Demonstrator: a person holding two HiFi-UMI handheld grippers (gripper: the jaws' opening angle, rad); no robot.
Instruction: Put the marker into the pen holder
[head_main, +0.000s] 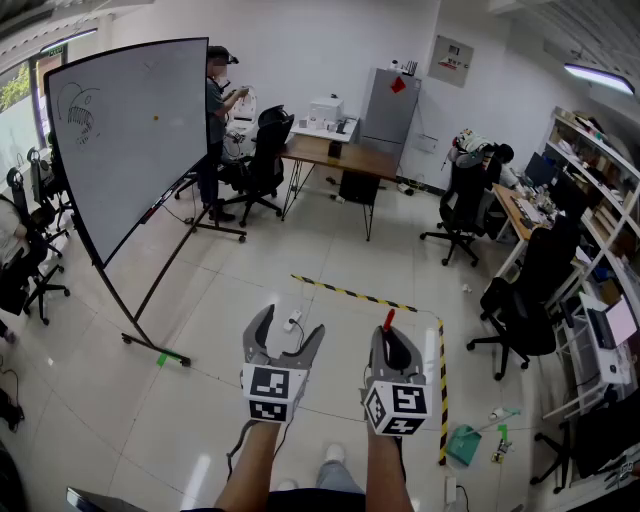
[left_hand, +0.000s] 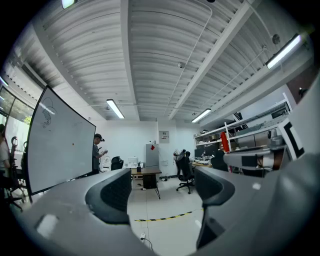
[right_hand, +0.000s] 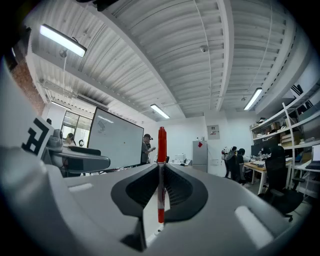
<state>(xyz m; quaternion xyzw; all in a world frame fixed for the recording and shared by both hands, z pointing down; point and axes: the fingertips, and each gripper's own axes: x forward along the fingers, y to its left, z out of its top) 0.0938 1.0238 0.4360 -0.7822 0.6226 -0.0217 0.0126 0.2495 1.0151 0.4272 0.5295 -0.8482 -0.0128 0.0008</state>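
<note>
Marker (right_hand: 161, 150) is pinched in your right tool (right_hand: 161, 169), whose jaws are closed flat on its white barrel. The right gripper view shows it standing upright between the pads, with the red cap at 12 o'clock above the tips. The head view gives you much less: only the red cap (head_main: 388, 320) poking past the closed tips, at about 5 o'clock in that picture, over the floor (head_main: 230, 300). Your left tool (head_main: 291, 325), just beside it at about 6 o'clock, has its jaws spread wide with nothing between them. The left gripper view bears that out: through the gap you see floor and a strip of yellow-and-black tape (left_hand: 162, 218), and at 3 o'clock the right tool with the red cap above it. The right gripper view, in turn, catches the left tool at 9 o'clock. A whiteboard (head_main: 135, 130) stands at 10 o'clock in the head view, with a person (head_main: 215, 120) beside it at 11 o'clock
</note>
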